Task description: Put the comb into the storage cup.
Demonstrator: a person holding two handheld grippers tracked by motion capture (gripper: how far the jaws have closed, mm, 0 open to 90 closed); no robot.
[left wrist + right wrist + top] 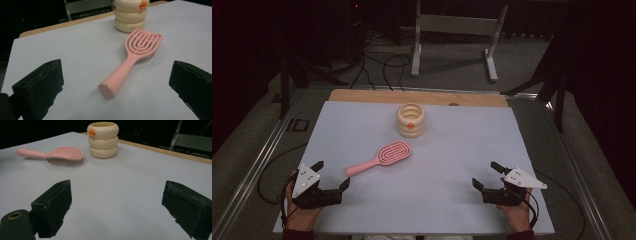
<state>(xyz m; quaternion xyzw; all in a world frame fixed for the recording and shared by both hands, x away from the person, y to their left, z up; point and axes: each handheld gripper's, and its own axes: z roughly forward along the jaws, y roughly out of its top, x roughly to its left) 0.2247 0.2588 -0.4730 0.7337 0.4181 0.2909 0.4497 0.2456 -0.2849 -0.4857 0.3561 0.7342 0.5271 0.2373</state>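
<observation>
A pink hairbrush (384,155) lies bristles down on the pale sheet, its handle pointing toward the front left. Behind it stands a cream ringed cup (411,120) with an orange mark. My left gripper (332,173) rests at the front left, open and empty, just short of the handle's end. In the left gripper view the hairbrush (140,47) lies ahead between the spread jaws, with the cup (130,15) beyond. My right gripper (484,174) is open and empty at the front right. Its own view has the hairbrush (62,153) and cup (103,140) far off.
The pale sheet (462,150) covers a wooden table whose bare edge (362,96) shows at the back. A metal frame (457,30) and cables stand on the floor beyond. Metal rails run along both table sides.
</observation>
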